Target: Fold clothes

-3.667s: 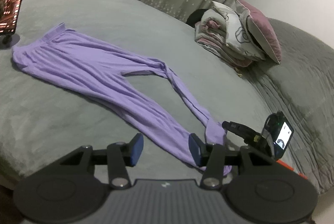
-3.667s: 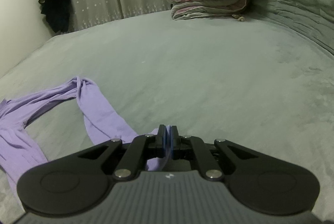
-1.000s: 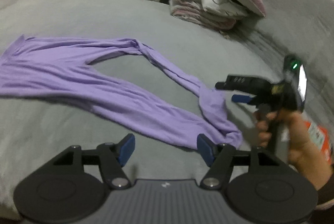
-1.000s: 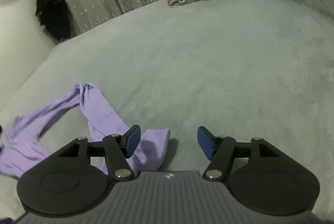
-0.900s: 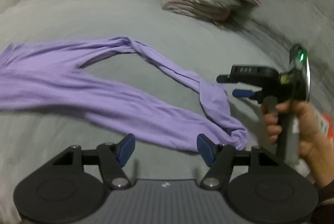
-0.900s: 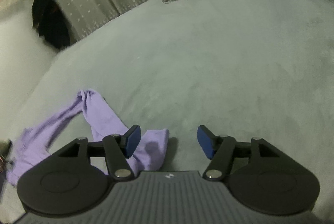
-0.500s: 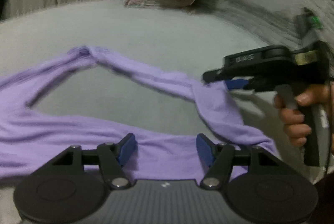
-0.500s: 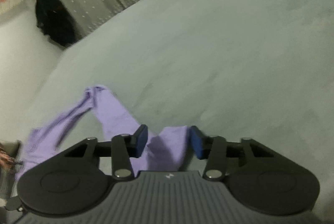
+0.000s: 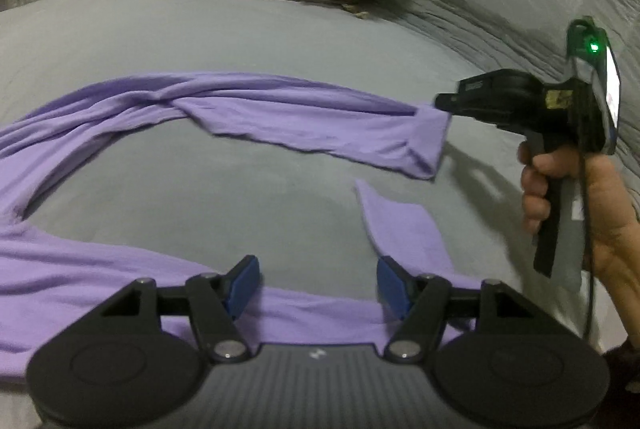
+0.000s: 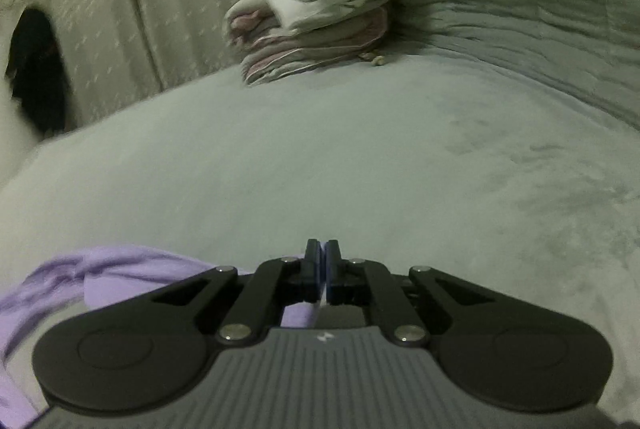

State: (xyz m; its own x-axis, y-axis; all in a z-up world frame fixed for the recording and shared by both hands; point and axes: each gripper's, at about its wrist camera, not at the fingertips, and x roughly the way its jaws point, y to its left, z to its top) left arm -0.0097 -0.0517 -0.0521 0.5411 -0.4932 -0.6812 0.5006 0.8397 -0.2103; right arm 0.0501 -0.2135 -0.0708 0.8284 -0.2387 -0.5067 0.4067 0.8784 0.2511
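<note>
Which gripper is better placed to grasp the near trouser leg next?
Probably the left gripper: it is open over the near leg of the purple trousers. The right gripper is shut on the far leg's end.

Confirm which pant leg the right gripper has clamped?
The far leg: its cuff end is pinched in the right gripper and lifted. The near leg lies loose by the open left gripper.

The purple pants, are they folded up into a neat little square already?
No, the purple pants lie spread over the grey bed with both legs apart, and the right gripper pinches one leg's end.
</note>
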